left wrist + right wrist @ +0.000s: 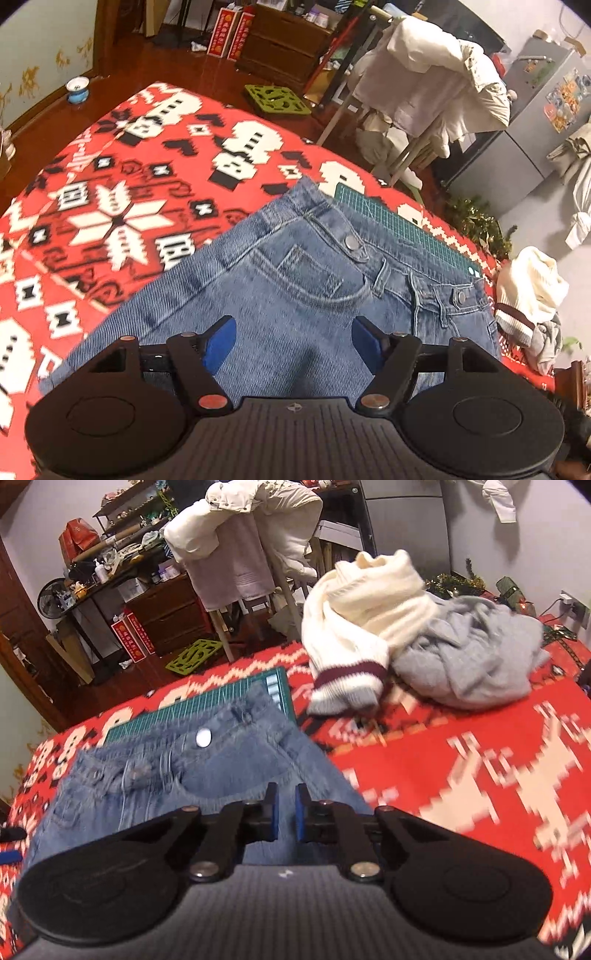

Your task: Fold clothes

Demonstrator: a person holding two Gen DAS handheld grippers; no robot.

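Blue denim jeans (295, 280) spread flat, front up, on red patterned blanket (110, 206) — waistband partly over green cutting mat (402, 225), metal buttons showing; cream sweater (369, 620) and grey garment (472, 657) crumpled together beyond — unfolded.

1. The left camera sits just behind the left tongs (293, 341), low over the jeans (295, 288), looking forward and down across the red patterned blanket (110, 206) toward the wooden floor and a chair heaped with pale clothes (428, 74).
2. The right camera rides behind the right tongs (285, 812), equally close above the jeans (221, 753), facing the far side with the cream sweater (362, 609) and grey garment (472, 653).
3. Both views share the jeans' waistband, the green mat (402, 225) under it, the blanket and the chair.
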